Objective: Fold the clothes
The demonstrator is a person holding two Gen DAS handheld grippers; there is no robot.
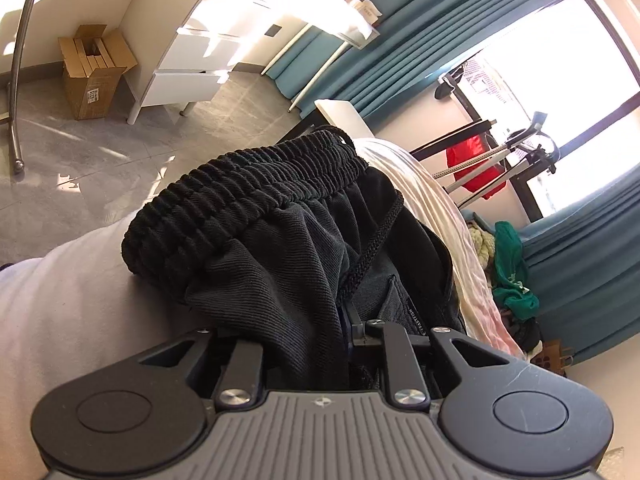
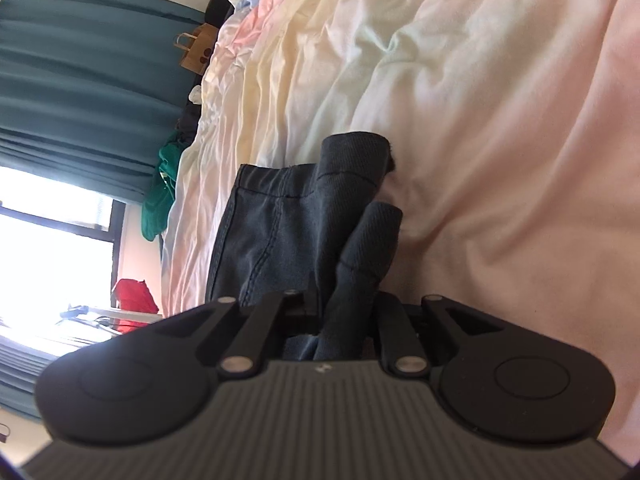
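holding the black shorts (image 1: 304, 216) at both ends, each hand-held gripper pinches fabric: the left hand-held gripper (image 1: 320, 344) is pressed onto cloth just below the ribbed waistband (image 1: 248, 188), and the right hand-held gripper (image 2: 340, 320) is pressed onto a bunched hem (image 2: 304, 216). the shorts hang between them, just above the bed (image 2: 500, 100). likely faults: the bunched hem may slide out of the right grip, because several uneven layers sit between the fingers; the drawstring (image 1: 372, 240) hangs loose near the left fingers and may catch; uneven lowering would set a crooked fold.
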